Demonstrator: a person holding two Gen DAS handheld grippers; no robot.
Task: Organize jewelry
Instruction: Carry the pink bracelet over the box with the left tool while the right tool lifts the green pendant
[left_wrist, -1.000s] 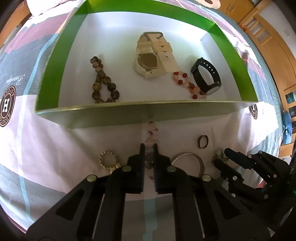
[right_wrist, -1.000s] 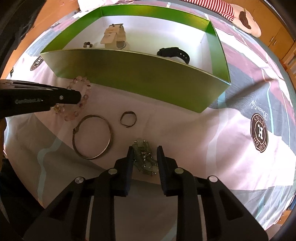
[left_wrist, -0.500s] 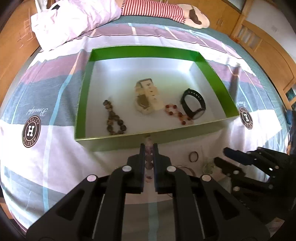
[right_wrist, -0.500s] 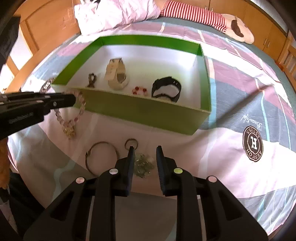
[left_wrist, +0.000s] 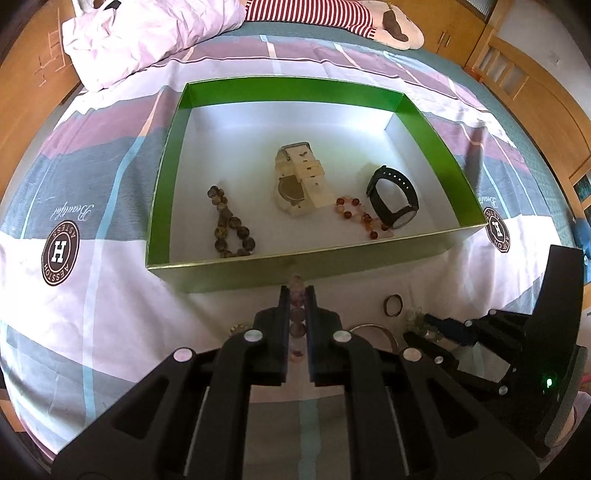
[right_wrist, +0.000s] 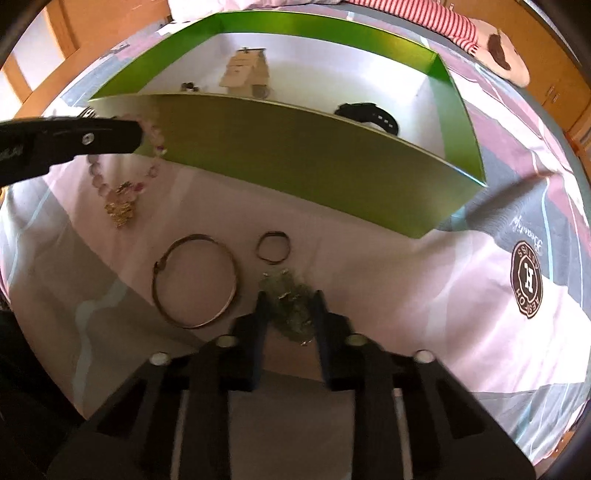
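Left gripper (left_wrist: 296, 295) clamped on pink bead bracelet (right_wrist: 122, 173), limp, dangling at green box (left_wrist: 258, 271) near wall; right gripper (right_wrist: 290, 306) closing around green tangle (right_wrist: 290, 308) on bedsheet (right_wrist: 369, 288) — light, snaggy, pinch its middle.

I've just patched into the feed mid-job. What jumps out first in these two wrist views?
The big green box dominates the bed, already holding two watches and two bead bracelets. In front of it, the left gripper is shut on a pale pink bead bracelet dangling clear of the sheet. The right gripper is closing around a greenish jewelry pile, beside a bangle and ring.
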